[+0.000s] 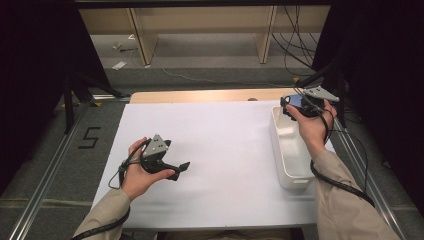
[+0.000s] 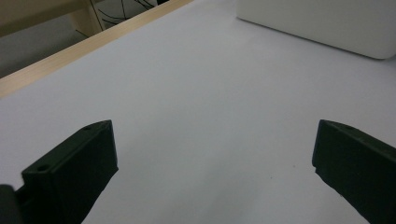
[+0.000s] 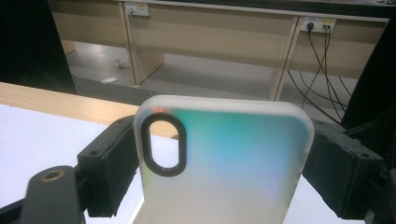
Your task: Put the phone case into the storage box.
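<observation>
Item: translucent frosted phone case with an oval camera cut-out and a green-to-blue sheen (image 3: 224,163). It stood between the two black jaws of the right gripper (image 3: 224,168), pinched across its width, one jaw pressed to each long edge. Its long axis ran up along the jaws, the rounded top end with the cut-out farthest from the hand and clear above the jaw tips.

Position: in the high view the right gripper (image 1: 300,106) was held by the right hand (image 1: 311,125) above the far end of the white rectangular plastic bin (image 1: 290,172), which sat along the right edge of the white table sheet (image 1: 220,140) (the case itself was too small to make out there).

Left gripper (image 1: 181,168): held in the left hand (image 1: 137,175), low over the sheet's near left part, jaws spread wide with nothing between them.

Open room: bare white sheet (image 2: 201,102) lay ahead of the left jaws up to the bin's side wall (image 2: 322,23); the pale wooden table edge (image 1: 200,95) bordered the sheet's far side.
</observation>
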`<state>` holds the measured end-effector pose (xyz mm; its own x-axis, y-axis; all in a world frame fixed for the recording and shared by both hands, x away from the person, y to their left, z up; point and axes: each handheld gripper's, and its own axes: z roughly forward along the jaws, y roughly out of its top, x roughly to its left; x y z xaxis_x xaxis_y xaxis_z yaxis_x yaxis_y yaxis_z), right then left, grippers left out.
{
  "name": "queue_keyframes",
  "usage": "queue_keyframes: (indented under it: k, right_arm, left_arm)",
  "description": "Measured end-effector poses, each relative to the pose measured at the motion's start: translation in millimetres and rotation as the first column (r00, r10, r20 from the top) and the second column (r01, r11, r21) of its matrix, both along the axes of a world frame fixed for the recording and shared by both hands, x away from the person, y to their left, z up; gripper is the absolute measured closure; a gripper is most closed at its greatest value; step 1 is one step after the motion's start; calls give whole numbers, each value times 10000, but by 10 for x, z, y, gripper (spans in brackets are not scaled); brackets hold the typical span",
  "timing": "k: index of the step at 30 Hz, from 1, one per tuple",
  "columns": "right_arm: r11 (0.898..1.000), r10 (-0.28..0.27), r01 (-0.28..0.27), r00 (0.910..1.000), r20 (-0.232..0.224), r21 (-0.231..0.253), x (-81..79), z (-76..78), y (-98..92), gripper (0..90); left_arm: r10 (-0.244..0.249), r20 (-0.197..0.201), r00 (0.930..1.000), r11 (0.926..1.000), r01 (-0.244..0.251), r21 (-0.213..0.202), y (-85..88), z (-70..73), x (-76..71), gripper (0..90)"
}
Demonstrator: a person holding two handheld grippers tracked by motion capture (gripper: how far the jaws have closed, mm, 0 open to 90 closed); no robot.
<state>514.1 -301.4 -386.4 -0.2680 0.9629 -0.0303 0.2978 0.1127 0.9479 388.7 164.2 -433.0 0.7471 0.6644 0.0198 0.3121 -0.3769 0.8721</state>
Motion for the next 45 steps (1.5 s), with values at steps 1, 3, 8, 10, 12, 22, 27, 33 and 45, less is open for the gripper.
queue_keyframes:
  k: [1,3,8,10,12,22,27,33,45]
  right_arm:
    - [10000,-8,8,10000,-11,16,2,-1,-1,181]
    - [10000,-14,14,10000,-6,4,7,-4,0,180]
    - [10000,-15,15,10000,-31,-47,19,-8,5,181]
    - [10000,-7,7,10000,-80,-62,24,-12,7,181]
    - [10000,-12,11,9999,-106,-95,30,-19,12,180]
    - [9999,25,-29,9996,-267,-137,72,-31,41,181]
    - [9998,23,-30,9994,-349,-197,88,-34,44,181]
    - [9998,-9,0,9992,-403,-223,112,-47,43,180]
    - [9992,-6,-17,9984,-569,-395,151,-82,54,180]
  left_arm:
    - [-2,1,10000,10000,2,5,0,0,0,0]
    - [-2,1,10000,10000,2,4,-1,0,0,0]
    - [-4,-1,10000,10000,4,2,0,0,0,0]
    - [-2,-3,10000,10000,2,3,0,-1,0,0]
    - [-5,-3,10000,10000,5,8,0,0,0,0]
    - [3,13,10000,10000,-3,3,-1,2,-1,0]
    - [-10,11,10000,10000,10,12,-4,0,-1,0]
    - [-1,11,10000,10000,1,8,-2,0,0,0]
    - [-6,4,10000,10000,6,14,-2,-2,0,0]
